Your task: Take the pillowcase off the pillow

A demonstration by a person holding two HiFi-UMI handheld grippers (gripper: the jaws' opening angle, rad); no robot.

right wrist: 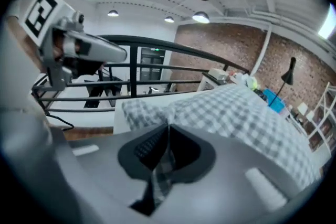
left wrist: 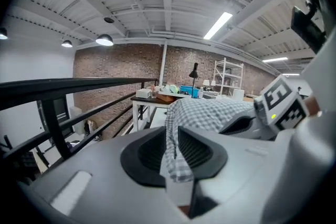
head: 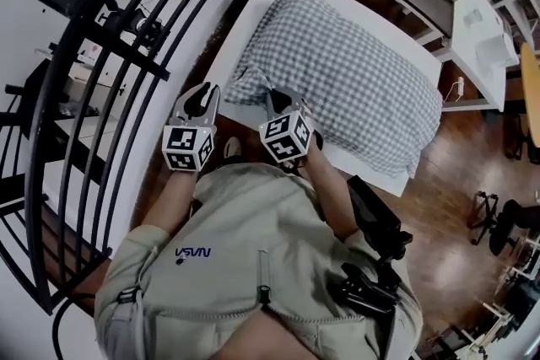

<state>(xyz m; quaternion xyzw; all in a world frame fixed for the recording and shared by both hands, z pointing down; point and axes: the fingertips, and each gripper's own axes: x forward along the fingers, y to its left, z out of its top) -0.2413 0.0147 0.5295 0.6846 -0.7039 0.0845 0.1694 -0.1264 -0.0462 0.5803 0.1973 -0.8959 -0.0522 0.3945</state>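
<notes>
While both tools sit on cloth at one corner of the pillow, I go view by view.

head view, pillowcase: grey-white check pillowcase [head: 346,72] lies on the white table [head: 249,29]. The pillow itself is hidden inside it.
head view, long axis: runs from the corner by my tools away to the right of the picture.
head view, left gripper: left gripper [head: 203,93] is at the loose corner flap and nearest the short end.
head view, right gripper: right gripper [head: 274,99] is just beside it on the near long edge, a little further along the case.
head view, obstacles: the black railing [head: 46,97] curves close along my left. Nothing lies between tools and cloth.

left gripper view, jaws: pinching a fold of check cloth, which fills the narrow gap between the pads.
left gripper view, surroundings: the pillow bulk lies ahead and slightly right. The right gripper is close on the right.

right gripper view, jaws: pressed together on a thin fold of the same cloth.
right gripper view, lie: the bulk runs off right and away, and the corner flap sits just left of the jaws. The left gripper is upper left, in front of the railing.

opening: I can't tell which end is open. The floppy flap suggests this one.
next move, my call: the case must slide along the long axis, so a pull towards my left heads for the railing.
</notes>
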